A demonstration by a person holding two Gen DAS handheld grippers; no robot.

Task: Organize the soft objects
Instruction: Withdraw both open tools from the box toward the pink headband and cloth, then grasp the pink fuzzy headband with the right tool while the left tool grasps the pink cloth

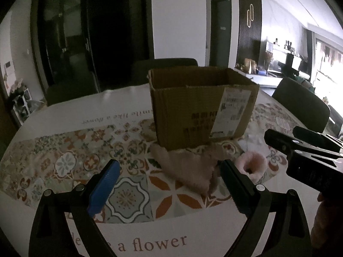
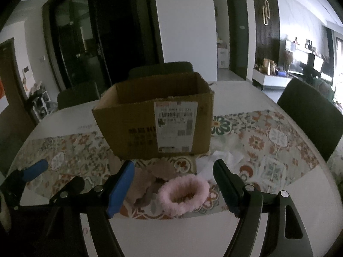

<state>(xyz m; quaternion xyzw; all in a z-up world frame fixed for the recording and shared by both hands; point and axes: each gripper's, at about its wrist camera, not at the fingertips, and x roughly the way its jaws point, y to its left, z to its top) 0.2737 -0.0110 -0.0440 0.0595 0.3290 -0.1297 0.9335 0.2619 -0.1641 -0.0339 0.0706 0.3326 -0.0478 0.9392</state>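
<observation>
Right wrist view: my right gripper (image 2: 173,176) and left gripper (image 1: 169,171) gape wide, empty, near the pink scrunchie (image 2: 183,193), beige cloth (image 1: 188,169) and cardboard box (image 2: 154,115).

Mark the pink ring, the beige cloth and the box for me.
pink ring (image 2: 183,194), right wrist view, fuzzy front rim.
beige cloth (image 1: 188,169), left wrist view, middle of the fabric.
box (image 2: 133,128), right wrist view, front wall.

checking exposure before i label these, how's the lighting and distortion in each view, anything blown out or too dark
Left wrist view: dim overall, window at right blown out, heavy fisheye bending the table; the beige cloth is murky. Right wrist view: same gloom, glare at far right; the pink fuzzy ring reads clearly, but the cardboard box print is dark and blurred.
</observation>
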